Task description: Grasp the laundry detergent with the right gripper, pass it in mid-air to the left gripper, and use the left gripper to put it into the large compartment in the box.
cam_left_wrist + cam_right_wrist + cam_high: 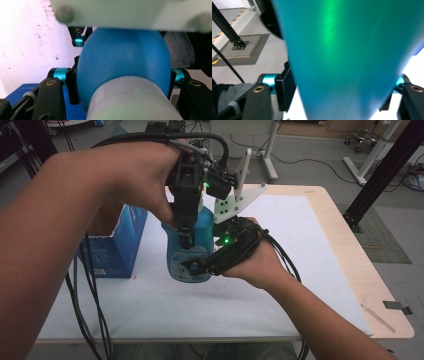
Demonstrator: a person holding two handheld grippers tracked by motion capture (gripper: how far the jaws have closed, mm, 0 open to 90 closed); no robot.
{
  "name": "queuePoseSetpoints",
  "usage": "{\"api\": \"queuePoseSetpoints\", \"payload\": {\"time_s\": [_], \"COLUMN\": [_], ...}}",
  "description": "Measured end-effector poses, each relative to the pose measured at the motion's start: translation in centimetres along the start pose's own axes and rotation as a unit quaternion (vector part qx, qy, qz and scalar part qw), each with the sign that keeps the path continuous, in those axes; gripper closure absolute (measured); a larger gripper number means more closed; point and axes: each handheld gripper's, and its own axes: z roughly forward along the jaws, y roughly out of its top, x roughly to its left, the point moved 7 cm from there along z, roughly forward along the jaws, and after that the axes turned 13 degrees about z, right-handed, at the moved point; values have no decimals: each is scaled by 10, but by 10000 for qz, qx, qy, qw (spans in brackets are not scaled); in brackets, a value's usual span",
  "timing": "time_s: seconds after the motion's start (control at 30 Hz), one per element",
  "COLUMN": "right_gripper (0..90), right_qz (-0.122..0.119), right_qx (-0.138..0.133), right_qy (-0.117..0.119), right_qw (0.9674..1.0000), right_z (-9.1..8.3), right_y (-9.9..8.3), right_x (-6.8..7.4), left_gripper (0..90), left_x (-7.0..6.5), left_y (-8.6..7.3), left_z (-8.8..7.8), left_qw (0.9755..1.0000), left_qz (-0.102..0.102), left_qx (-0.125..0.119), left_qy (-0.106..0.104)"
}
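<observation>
A blue plastic bottle (pixel 205 222) with a printed label stands upright on the white mat. My left gripper (pixel 185 236) comes down on it from above and is shut on its shoulder. In the left gripper view both pads press the blue body (pixel 120 60) just behind the whitish neck (pixel 130 100). My right gripper (pixel 197 266) reaches in from the right at label height. In the right gripper view the bottle (pixel 342 50) spans the gap between the jaws, and both pads lie against its sides.
An open blue cardboard box (pixel 112 240) stands just left of the bottle. The white mat (pixel 290 270) covers most of the wooden table (pixel 350 265). A thin wooden stick (pixel 377 316) lies at the right front corner. Black cables (pixel 92 310) hang off the left front edge.
</observation>
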Motion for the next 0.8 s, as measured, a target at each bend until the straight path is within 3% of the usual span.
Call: {"api": "queuePoseSetpoints", "payload": {"time_s": [0.2,0.3,0.47,0.53,0.57,0.7,0.8], "right_gripper": [217,137,113,18,11,9,6], "right_qz": [87,130,208,222,257,262,209], "right_qx": [12,36,70,60,107,173,224], "right_qy": [-100,-278,-525,-670,-819,-939,-1041], "right_qw": [9999,9995,9984,9975,9962,9951,9941], "right_z": [-11,-20,-37,-44,-48,-59,-68], "right_y": [-9,-16,-24,-25,-27,-31,-33], "right_x": [-4,-10,-16,-18,-21,-23,-24], "left_gripper": [380,380,380,380,380,379,379], "left_x": [0,0,2,3,3,4,4], "left_y": [-2,-5,-10,-12,-14,-21,-28], "left_z": [-3,-6,-12,-15,-17,-26,-36], "left_qw": [10000,9999,9997,9996,9994,9981,9952], "left_qz": [-65,-123,-229,-288,-338,-605,-955], "left_qx": [-24,-42,-44,-38,-39,-77,-201], "left_qy": [1,3,-8,-13,-16,-29,-54]}}
